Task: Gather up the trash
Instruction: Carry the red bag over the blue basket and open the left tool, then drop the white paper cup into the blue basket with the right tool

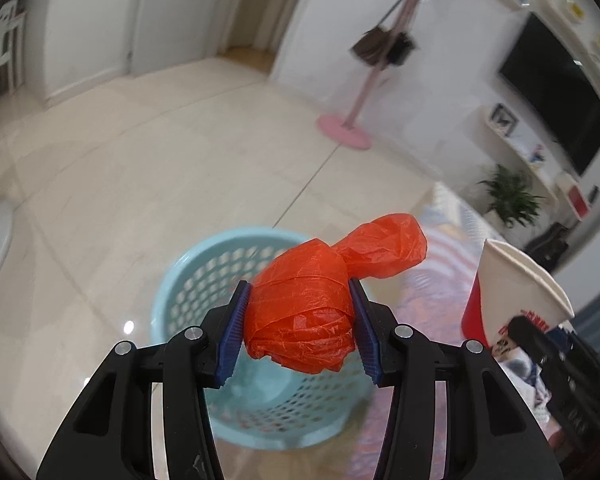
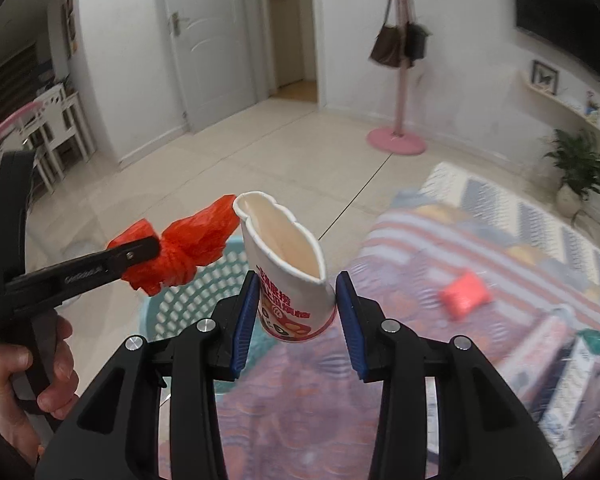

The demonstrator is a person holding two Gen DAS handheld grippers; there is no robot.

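Tiled floor (image 1: 140,184) beneath. Left gripper (image 1: 300,328), jaws clenched on one orange bag (image 1: 312,304), frame centre above the blue basket (image 1: 204,276). Right gripper (image 2: 296,312) pinches one squashed paper cup (image 2: 288,268). Only the right view shows the hand (image 2: 24,376), lower left, and a red packet (image 2: 465,294) on the striped rug (image 2: 500,232).

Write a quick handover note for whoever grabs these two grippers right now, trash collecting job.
Left gripper: shut on the orange plastic bag, held over the light blue perforated basket on the floor.
Right gripper: shut on the crumpled paper cup, squeezed out of round, beside the basket's rim.
Done: both pieces picked up.
Left: drop both into the basket. A small red packet lies on the striped cloth; likely next, along with a carton at the right edge, if that is trash.
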